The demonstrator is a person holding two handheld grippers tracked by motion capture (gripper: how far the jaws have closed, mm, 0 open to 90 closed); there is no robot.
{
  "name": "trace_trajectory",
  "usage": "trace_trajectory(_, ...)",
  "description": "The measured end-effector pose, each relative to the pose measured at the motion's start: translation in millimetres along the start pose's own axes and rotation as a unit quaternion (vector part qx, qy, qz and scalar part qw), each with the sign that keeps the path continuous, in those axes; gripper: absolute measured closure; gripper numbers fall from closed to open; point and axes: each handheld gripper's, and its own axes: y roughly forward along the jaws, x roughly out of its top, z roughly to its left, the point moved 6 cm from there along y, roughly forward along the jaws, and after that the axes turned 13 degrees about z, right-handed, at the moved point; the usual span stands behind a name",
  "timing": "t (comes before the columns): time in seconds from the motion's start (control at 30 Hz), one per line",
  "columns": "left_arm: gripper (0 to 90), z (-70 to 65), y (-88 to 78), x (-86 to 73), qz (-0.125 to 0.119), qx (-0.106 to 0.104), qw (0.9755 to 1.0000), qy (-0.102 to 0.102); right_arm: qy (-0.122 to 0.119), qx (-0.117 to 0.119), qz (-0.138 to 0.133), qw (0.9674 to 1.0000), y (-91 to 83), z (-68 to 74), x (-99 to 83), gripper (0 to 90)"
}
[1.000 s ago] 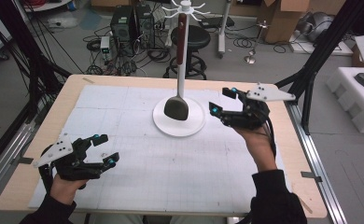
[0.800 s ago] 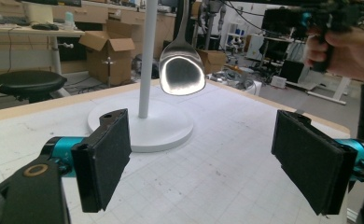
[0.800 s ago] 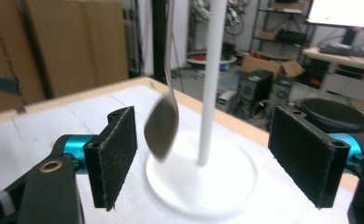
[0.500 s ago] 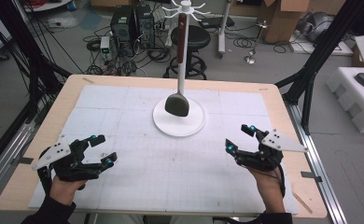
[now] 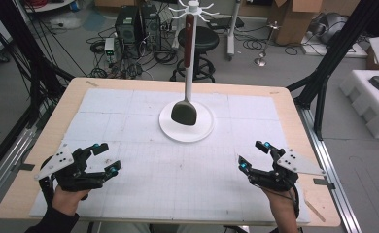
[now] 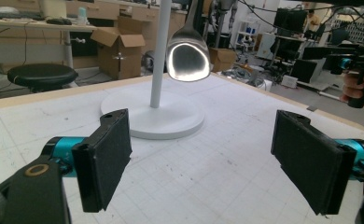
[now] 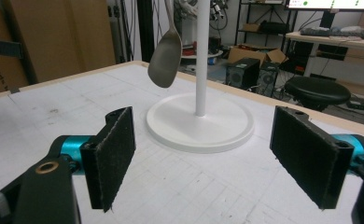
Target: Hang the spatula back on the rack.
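Observation:
A white stand (image 5: 201, 132) with a round base and a thin pole rises at the middle back of the mat. From a hook at its top hangs a metal spatula (image 5: 184, 112), its dark head just above the base. My left gripper (image 5: 108, 157) sits low at the near left, open, nothing between its pads. My right gripper (image 5: 250, 154) is at the near right, open and empty too. The left gripper view looks past my left gripper (image 6: 208, 158) at the spatula (image 6: 188, 58) and the stand (image 6: 171, 123). The right gripper view shows my right gripper (image 7: 203, 158), the spatula (image 7: 164, 58) and the stand (image 7: 217, 128).
A white gridded mat (image 5: 129, 126) covers the wooden table (image 5: 294, 111). Behind the table are a black stool (image 5: 198, 41), computer cases (image 5: 139, 24) and loose cables. White foam blocks (image 5: 372, 97) lie off the right edge, and black frame posts stand at both sides.
My right gripper has pulled back from beside the stand to the near right corner of the mat. The left gripper has barely moved. The spatula still hangs on the stand.

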Motion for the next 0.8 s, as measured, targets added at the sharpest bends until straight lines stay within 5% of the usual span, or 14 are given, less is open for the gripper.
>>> trace_trajectory(0.8, 20.6, -1.1, -2.7, -0.3, -0.002, 0.004, 1.0000, -0.002, 0.005, 0.000, 0.000, 1.0000, -0.7, 0.8, -4.3, 21.3)
